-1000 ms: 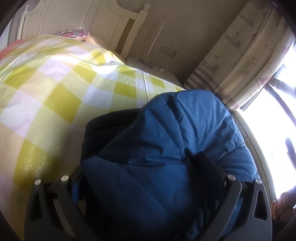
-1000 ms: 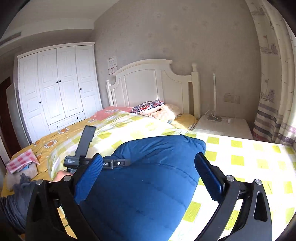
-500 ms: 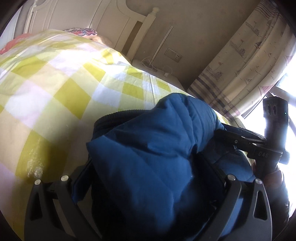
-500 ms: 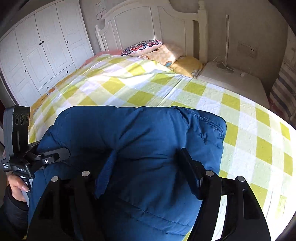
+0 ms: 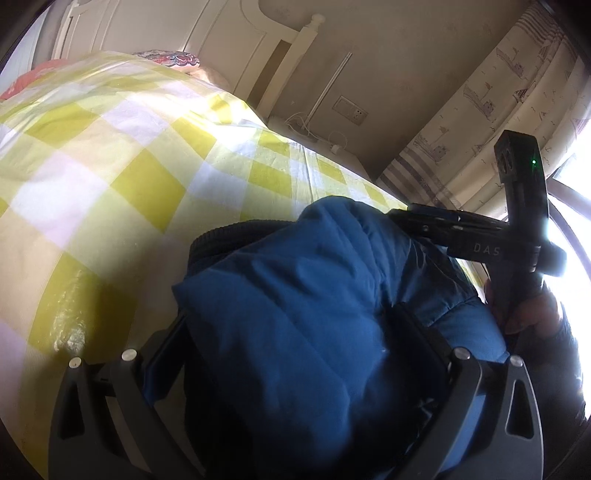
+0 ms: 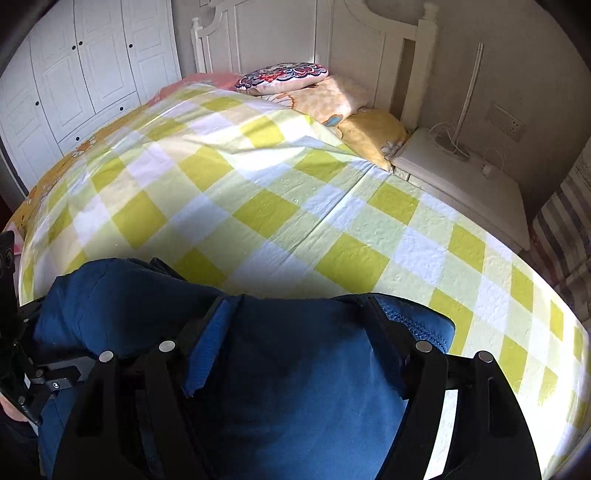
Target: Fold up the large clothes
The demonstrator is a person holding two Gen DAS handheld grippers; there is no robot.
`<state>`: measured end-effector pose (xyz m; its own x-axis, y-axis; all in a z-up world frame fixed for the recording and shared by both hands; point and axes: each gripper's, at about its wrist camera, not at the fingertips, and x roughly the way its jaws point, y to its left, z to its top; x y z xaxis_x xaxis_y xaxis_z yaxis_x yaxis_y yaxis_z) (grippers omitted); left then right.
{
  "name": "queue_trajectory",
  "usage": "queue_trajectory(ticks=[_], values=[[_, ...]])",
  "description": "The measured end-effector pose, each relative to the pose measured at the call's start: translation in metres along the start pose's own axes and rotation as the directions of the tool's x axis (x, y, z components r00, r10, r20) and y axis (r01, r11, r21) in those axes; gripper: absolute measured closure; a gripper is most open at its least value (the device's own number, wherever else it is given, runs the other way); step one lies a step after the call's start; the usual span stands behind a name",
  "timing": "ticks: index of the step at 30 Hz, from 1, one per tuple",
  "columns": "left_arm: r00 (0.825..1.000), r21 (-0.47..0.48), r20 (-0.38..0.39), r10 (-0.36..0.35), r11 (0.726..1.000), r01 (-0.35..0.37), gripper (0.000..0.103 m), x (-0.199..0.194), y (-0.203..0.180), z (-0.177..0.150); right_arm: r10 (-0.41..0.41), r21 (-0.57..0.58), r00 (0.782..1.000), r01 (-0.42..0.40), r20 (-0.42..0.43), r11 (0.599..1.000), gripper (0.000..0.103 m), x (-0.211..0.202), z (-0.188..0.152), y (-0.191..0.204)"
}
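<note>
Left wrist view
- Garment: a padded blue jacket (image 5: 295, 314) lies bunched on the checked bed cover (image 5: 110, 184), at the near edge of the bed.
- Left gripper (image 5: 295, 350): closed on the jacket; both fingers press into a thick fold of padding. Judged purpose: to pin this side while the other side is handled.
- Collar band: a dark ribbed band (image 5: 229, 236) shows at the far rim of the bundle, resting on the cover.
- Right-hand tool: the body of the right gripper (image 5: 480, 236) reaches in over the far side of the jacket, held by a hand (image 5: 532, 310) at the window side.

Right wrist view
- Garment: the jacket fills the lower frame; its stitched edge (image 6: 417, 321) lies on the cover.
- Right gripper (image 6: 295, 350): jaws opening, with jacket fabric bulging between them. Whether the pads press on it cannot be told; the fabric hides the contact.
- Stage (judgement): a folded layer is being laid down and let go.
- Background: pillows (image 6: 288, 75), headboard (image 6: 280, 33), wardrobe (image 6: 81, 74), bedside table (image 6: 465, 184); all well apart from the jacket.
</note>
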<state>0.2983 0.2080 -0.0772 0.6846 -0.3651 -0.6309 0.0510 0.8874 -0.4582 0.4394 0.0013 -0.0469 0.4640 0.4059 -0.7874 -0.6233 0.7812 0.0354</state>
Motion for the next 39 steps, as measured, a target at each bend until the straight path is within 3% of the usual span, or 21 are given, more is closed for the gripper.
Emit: queue_trajectory(ticks=[3,4,6,10,15,19,22,23,25,26,27,29,31,34,37,39], values=[[1.0,-0.005,0.0,-0.006,1.0,0.006,0.002,0.0,0.001,-0.001,0.094,-0.01,0.991,-0.093,0.099,0.996,0.021,-0.017,0.009,0.013],[1.0,-0.005,0.0,-0.006,1.0,0.006,0.002,0.0,0.001,-0.001,0.083,-0.052,0.994,-0.08,0.076,0.995,0.018,-0.008,0.011,0.024],[1.0,-0.005,-0.003,-0.003,1.0,0.003,0.002,0.001,0.001,-0.001,0.023,-0.12,0.994,-0.036,-0.108,0.992,0.018,0.036,0.005,0.04],[1.0,-0.02,-0.014,-0.006,1.0,0.006,0.002,0.004,0.004,0.0,0.072,-0.074,0.984,-0.085,-0.165,0.994,0.017,0.053,0.008,0.031],[1.0,-0.013,-0.014,-0.005,1.0,0.005,0.002,0.004,0.003,0.0,0.04,-0.084,0.997,-0.045,-0.06,0.995,0.017,0.033,-0.001,0.033],[1.0,-0.018,-0.014,-0.013,1.0,0.013,0.002,0.004,0.006,-0.001,0.102,0.063,0.994,-0.105,0.039,0.993,0.017,-0.02,-0.018,0.015],[1.0,-0.021,-0.013,-0.017,1.0,0.017,0.002,0.004,0.006,-0.001,0.114,0.163,0.991,-0.124,0.068,0.979,0.014,-0.061,-0.052,0.011],[1.0,-0.022,-0.013,-0.019,1.0,0.019,0.002,0.004,0.006,-0.001,0.138,0.155,0.987,-0.15,0.088,0.976,0.014,-0.073,-0.066,0.017],[1.0,-0.027,-0.014,-0.025,0.999,0.025,0.002,0.005,0.007,-0.001,0.177,0.123,0.98,-0.188,0.089,0.975,0.004,-0.081,-0.098,0.034],[0.999,-0.03,-0.015,-0.031,0.999,0.03,0.002,0.004,0.008,-0.001,0.163,0.096,0.985,-0.168,0.056,0.981,0.004,-0.076,-0.115,0.047],[0.999,-0.033,-0.019,-0.038,0.999,0.037,0.002,0.004,0.008,-0.001,0.106,0.07,0.987,-0.115,0.119,0.991,0.004,-0.081,-0.131,0.056],[0.999,-0.029,-0.038,-0.023,0.999,0.022,0.002,-0.001,0.006,-0.003,0.098,0.095,0.98,-0.115,0.172,0.989,0.004,-0.093,-0.153,0.058],[0.999,-0.053,-0.046,-0.014,0.999,0.011,0.002,-0.018,0.007,-0.008,0.131,0.165,0.977,-0.159,0.168,0.974,0.004,-0.105,-0.167,0.05],[0.992,-0.174,-0.052,-0.112,0.98,0.102,0.002,-0.049,0.025,-0.029,0.217,0.263,0.965,-0.249,0.145,0.932,0.004,-0.114,-0.183,0.031],[0.975,-0.26,-0.079,-0.209,0.948,0.182,0.002,-0.06,0.043,-0.05,0.329,0.41,0.935,-0.355,0.133,0.84,0.004,-0.106,-0.2,0.004],[0.96,-0.304,-0.1,-0.261,0.927,0.22,0.002,-0.058,0.05,-0.062,0.443,0.486,0.888,-0.444,0.125,0.753,0.004,-0.089,-0.205,-0.007]])
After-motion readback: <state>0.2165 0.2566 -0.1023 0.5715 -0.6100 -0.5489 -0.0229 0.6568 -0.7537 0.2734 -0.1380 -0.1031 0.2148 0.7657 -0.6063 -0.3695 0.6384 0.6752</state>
